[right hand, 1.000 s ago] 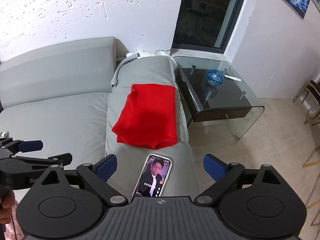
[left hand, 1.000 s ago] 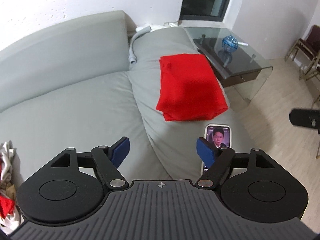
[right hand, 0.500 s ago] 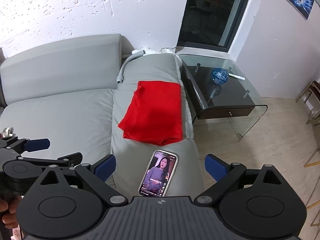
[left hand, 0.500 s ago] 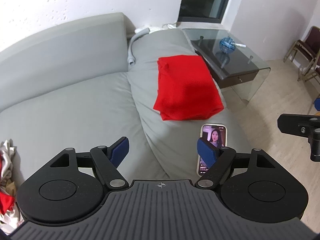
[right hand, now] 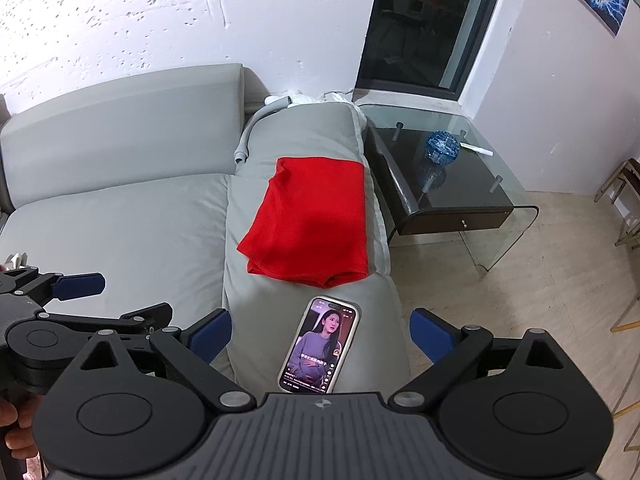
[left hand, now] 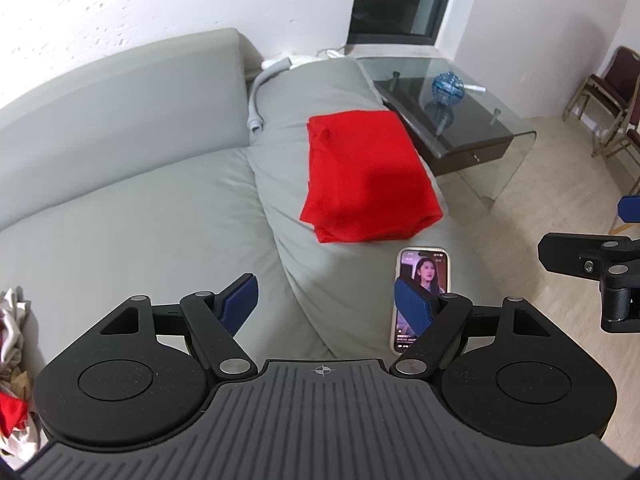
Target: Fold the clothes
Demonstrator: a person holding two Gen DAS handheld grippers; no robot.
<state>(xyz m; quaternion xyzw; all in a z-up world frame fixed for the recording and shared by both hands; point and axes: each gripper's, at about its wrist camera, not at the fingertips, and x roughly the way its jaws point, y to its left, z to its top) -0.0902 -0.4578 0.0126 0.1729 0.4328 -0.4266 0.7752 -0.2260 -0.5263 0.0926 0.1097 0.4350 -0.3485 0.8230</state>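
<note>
Far left, the unfolded clothes pile (left hand: 14, 364) sat at the edge of the grey sofa (left hand: 140, 220), same spot as a second earlier. My left hand-held gripper (left hand: 325, 303) hung over the seat with jaws wide, nothing between the blue pads, no change in gap across the earlier frames. The view from it had drifted a little: the phone (left hand: 423, 280) now showed more of its screen above the right pad, and the picture on the screen had changed from one person to another. The folded red garment (left hand: 368, 178) lay flat on the sofa's long grey cushion (left hand: 312, 92), just beyond the phone, not touching it; it hadn't moved. In the right wrist view, my right hand-held gripper (right hand: 320, 334) also stood wide and empty, hovering above the phone (right hand: 320, 346), and the left unit showed further into frame at the left edge than before. To the right, the glass side table (right hand: 500, 200) with the blue ball (right hand: 442, 148) was unchanged. In the left view, the right gripper's arm had come into sight at the right edge.
</note>
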